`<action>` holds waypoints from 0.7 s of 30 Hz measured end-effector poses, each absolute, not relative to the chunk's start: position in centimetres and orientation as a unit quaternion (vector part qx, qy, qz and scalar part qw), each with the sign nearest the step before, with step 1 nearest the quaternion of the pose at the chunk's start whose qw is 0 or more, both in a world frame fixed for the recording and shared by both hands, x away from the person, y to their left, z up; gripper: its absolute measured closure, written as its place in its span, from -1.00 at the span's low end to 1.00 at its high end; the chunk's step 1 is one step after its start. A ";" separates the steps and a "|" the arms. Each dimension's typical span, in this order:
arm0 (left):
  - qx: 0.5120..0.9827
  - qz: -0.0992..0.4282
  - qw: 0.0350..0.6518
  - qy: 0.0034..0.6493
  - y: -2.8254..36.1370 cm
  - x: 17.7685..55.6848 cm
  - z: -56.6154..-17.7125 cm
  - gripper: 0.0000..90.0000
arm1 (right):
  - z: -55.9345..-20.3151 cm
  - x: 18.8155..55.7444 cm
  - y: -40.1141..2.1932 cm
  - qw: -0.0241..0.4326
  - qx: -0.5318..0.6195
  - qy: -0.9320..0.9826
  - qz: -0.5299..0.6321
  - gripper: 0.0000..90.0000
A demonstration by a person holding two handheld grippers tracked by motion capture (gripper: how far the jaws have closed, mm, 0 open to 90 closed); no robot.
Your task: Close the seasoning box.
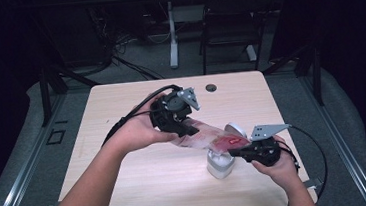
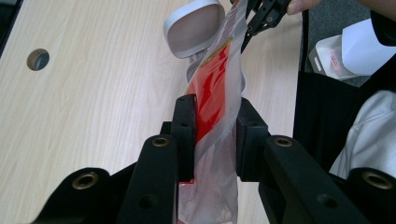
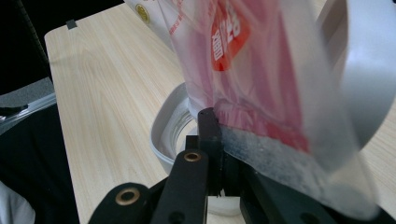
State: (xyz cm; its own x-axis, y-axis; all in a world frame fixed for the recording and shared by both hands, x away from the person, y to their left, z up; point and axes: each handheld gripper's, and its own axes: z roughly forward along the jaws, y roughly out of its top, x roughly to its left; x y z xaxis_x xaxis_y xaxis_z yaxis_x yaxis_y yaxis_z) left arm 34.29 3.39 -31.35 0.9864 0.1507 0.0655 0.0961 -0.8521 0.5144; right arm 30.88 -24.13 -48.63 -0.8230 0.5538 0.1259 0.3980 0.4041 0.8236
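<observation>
A clear plastic bag (image 1: 209, 137) with a red label is stretched above the table between both grippers. My left gripper (image 1: 188, 130) holds its upper end; in the left gripper view the twisted bag (image 2: 212, 88) sits pressed between the two black pads of the left gripper (image 2: 215, 121). My right gripper (image 1: 233, 152) is shut on the lower edge, and the right gripper view shows its jaws (image 3: 219, 121) pinching the bag (image 3: 243, 60) at the seam. Below the bag stands a small white container (image 1: 220, 165) with its hinged lid (image 1: 234, 128) flipped open.
The light wooden table (image 1: 143, 187) has a round cable hole (image 1: 211, 87) near its far edge. A dark chair (image 1: 229, 23) and a white table leg (image 1: 172, 38) stand beyond it. Cables trail from both grippers across the table.
</observation>
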 end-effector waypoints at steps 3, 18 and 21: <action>0.960 0.053 0.266 0.063 3.3 34.3 -31.2 0.66 | -48.5 30.8 -24.2 0.086 0.284 0.835 0.464 1.00; 0.960 0.045 0.270 0.065 3.4 34.4 -31.5 0.65 | -48.1 30.3 -24.7 0.086 0.279 0.838 0.461 1.00; 0.960 0.045 0.268 0.066 3.5 34.4 -31.6 0.65 | -48.1 30.3 -24.6 0.082 0.278 0.838 0.461 1.00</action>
State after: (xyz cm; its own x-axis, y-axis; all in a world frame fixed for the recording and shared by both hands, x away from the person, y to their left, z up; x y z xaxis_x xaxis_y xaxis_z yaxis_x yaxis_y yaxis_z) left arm 34.43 3.52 -31.56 0.9871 0.1513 0.0518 0.1025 -0.8476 0.5207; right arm 30.34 -24.62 -48.15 -0.8315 0.5426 0.1191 0.3910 0.4194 0.8193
